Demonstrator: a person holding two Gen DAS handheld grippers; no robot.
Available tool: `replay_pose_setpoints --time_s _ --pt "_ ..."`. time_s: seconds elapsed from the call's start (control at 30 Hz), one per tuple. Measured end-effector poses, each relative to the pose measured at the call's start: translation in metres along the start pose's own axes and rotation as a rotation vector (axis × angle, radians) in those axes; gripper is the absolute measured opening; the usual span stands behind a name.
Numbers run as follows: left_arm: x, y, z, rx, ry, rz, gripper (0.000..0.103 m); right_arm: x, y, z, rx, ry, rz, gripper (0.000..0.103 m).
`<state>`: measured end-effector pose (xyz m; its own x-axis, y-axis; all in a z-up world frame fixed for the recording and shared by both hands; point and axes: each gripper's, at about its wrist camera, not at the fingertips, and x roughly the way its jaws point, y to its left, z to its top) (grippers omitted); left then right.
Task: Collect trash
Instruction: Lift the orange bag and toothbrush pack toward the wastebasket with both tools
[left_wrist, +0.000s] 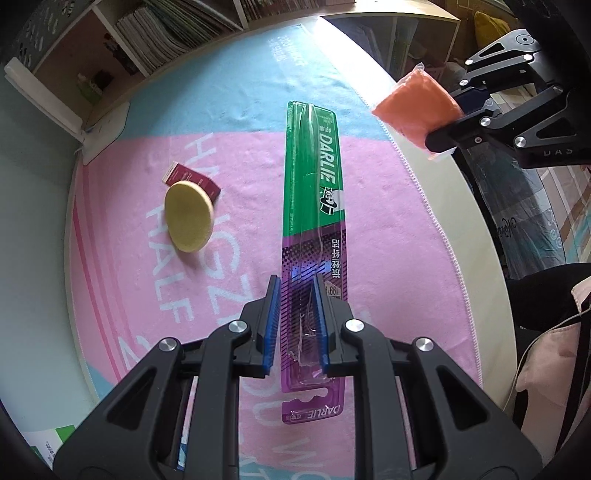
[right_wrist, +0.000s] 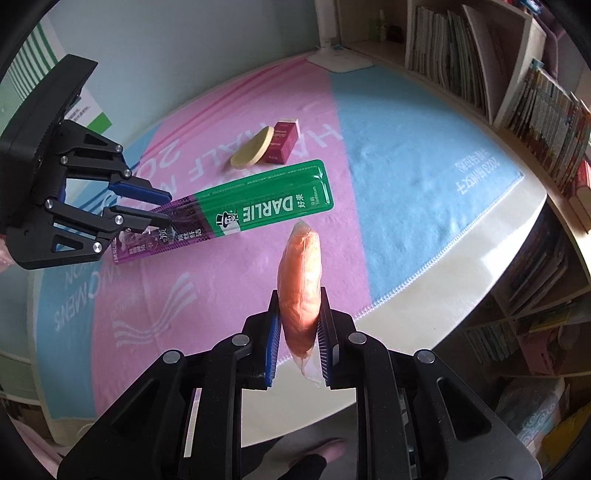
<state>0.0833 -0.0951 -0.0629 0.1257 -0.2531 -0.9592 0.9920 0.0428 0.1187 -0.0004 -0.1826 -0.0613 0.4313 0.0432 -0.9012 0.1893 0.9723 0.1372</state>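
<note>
While both are hanging above the towel (right_wrist: 406, 155), left tool (left_wrist: 294, 295) clamping toothbrush pack (left_wrist: 314, 177) pointing toward 12 o'clock, right tool (right_wrist: 299, 314) squeezing orange packet (right_wrist: 301, 273).

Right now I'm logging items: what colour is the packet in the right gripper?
Orange, in clear plastic wrap; the right wrist view shows it best.

Bright, even daylight — soft shadows only. Glare on the towel (left_wrist: 325, 33) top edge and on the blister pack (left_wrist: 314, 206) plastic. Strong fisheye bending at edges, dark vignette corners — centre sharp, periphery slightly soft.
</note>
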Motion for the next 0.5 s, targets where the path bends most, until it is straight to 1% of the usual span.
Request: replay_pose_setpoints --time_s 0.2,0.5 --pt "-0.001 -0.049 0.034 0.047 -0.014 -0.022 0.015 -0.026 -0.041 -0.037 0.067 -0.020 -0.025 0.019" --pt "0.000 -0.142 0.100 0.165 -0.048 -0.054 0.016 -0.071 -0.112 -0.116 0.215 -0.038 -0.089 0.019"
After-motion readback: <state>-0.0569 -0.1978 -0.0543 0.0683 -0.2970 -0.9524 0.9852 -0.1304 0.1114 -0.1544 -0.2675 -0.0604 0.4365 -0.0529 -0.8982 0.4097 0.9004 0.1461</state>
